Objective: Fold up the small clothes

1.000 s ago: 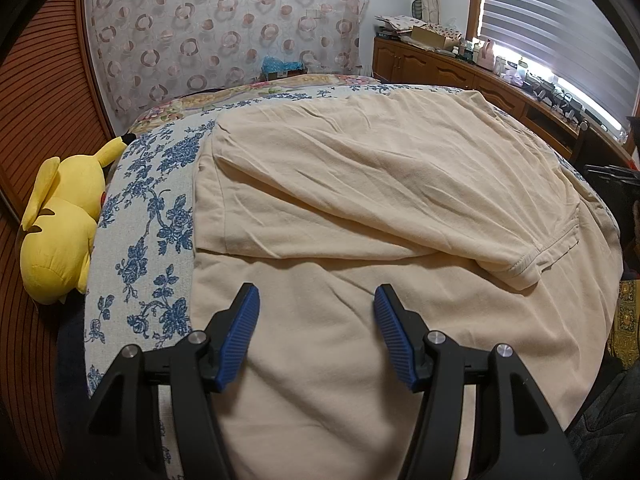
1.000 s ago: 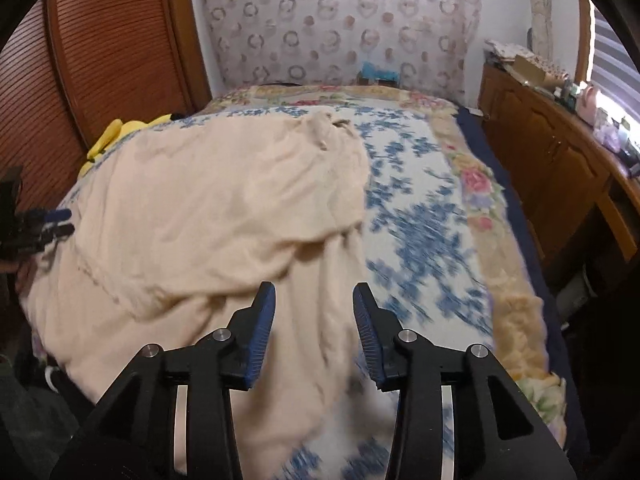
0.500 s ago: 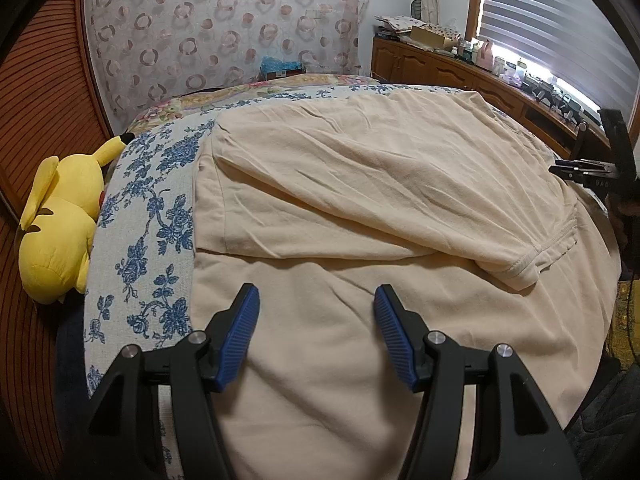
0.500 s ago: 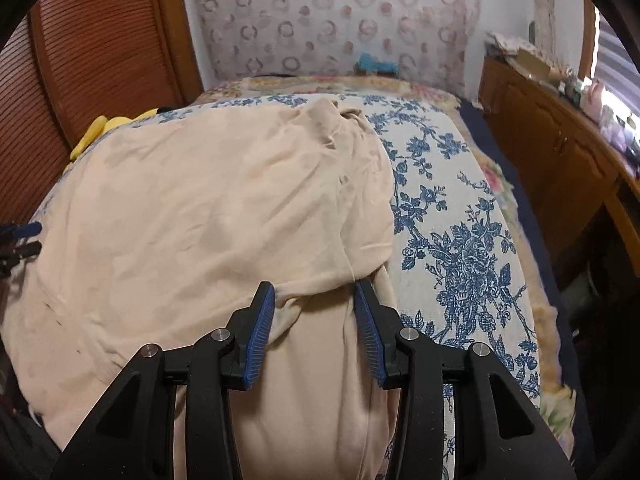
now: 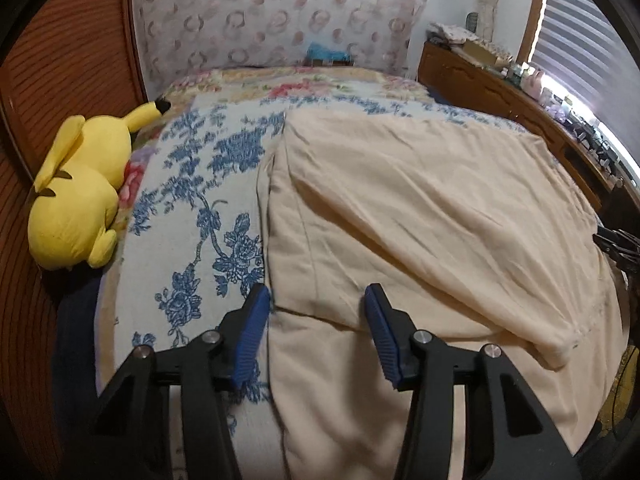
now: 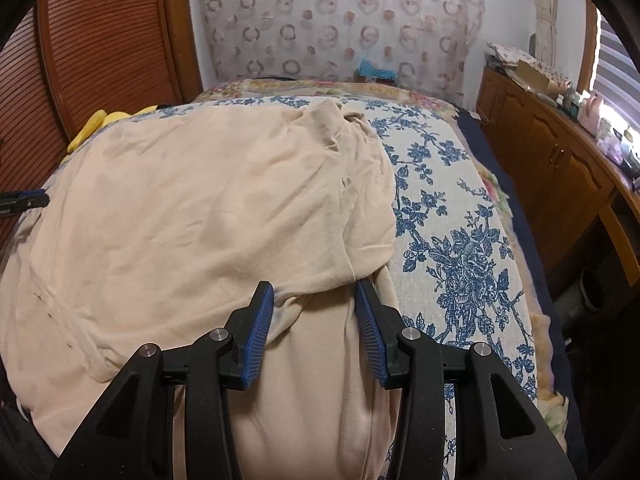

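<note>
Left wrist view: the left gripper [image 5: 316,320] hovers over the near left edge of a cream shirt [image 5: 420,208] spread on the floral bedspread [image 5: 192,216], its jaws closing but not yet pinching cloth. Right wrist view: the right gripper [image 6: 316,320] straddles the folded-over sleeve [image 6: 352,256], jaws parted. Both should bite through the layers squarely before lifting, lest the fold skew.

Shirt [image 5: 420,208] on bed [image 5: 192,216], plush [image 5: 76,196] left

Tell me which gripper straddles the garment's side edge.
The left gripper: one finger over the floral bedspread, the other over the beige garment. The right gripper sits wholly over cloth.
</note>
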Motion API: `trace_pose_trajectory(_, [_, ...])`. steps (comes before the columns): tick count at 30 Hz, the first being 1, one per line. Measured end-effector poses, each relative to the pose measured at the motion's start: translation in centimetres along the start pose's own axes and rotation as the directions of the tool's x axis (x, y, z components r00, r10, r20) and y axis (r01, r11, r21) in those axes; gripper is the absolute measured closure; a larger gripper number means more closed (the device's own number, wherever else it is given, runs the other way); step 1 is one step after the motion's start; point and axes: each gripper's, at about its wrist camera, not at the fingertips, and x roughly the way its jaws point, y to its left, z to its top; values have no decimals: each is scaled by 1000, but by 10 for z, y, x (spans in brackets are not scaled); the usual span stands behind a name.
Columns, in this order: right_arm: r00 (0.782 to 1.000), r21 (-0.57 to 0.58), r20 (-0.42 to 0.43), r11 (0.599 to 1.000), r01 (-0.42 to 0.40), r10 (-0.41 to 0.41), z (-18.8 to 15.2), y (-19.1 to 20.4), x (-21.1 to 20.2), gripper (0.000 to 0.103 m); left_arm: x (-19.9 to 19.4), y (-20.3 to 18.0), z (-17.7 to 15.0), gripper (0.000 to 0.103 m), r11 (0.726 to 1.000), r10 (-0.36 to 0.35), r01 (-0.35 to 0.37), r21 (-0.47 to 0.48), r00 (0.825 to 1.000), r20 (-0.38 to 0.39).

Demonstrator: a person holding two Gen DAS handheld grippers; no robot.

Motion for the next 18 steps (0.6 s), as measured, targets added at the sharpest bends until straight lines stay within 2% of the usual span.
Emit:
trace_pose_trajectory(2, [1000, 0, 1, 1000, 0, 0, 0, 0, 0, 61, 2, -1, 1, 56, 1000, 5, -5, 12, 1000, -8])
trace_pose_trajectory(4, [1000, 1, 1, 1000, -1, 1, 0, 0, 0, 61, 0, -7, 2, 68, 999, -20, 20, 37, 1000, 4])
trace_pose_trajectory(7, [1000, 0, 1, 1000, 1, -1, -1, 0, 0, 61, -3, -15, 4, 76, 997, -14, 12, 73, 1000, 24])
trace_pose_trajectory(12, [1000, 0, 1, 1000, 0, 0, -1, 0, 0, 61, -8, -18, 10, 76, 996, -20, 15, 84, 998, 58])
trace_pose_trajectory(16, [1000, 1, 1, 1000, -1, 1, -1, 0, 0, 61, 1, -20, 9, 77, 995, -8, 6, 101, 1000, 18])
trace_pose_trajectory(18, [1000, 1, 1, 1000, 0, 0, -1, 0, 0, 61, 5, -20, 10, 87, 994, 28, -29, 110, 1000, 11])
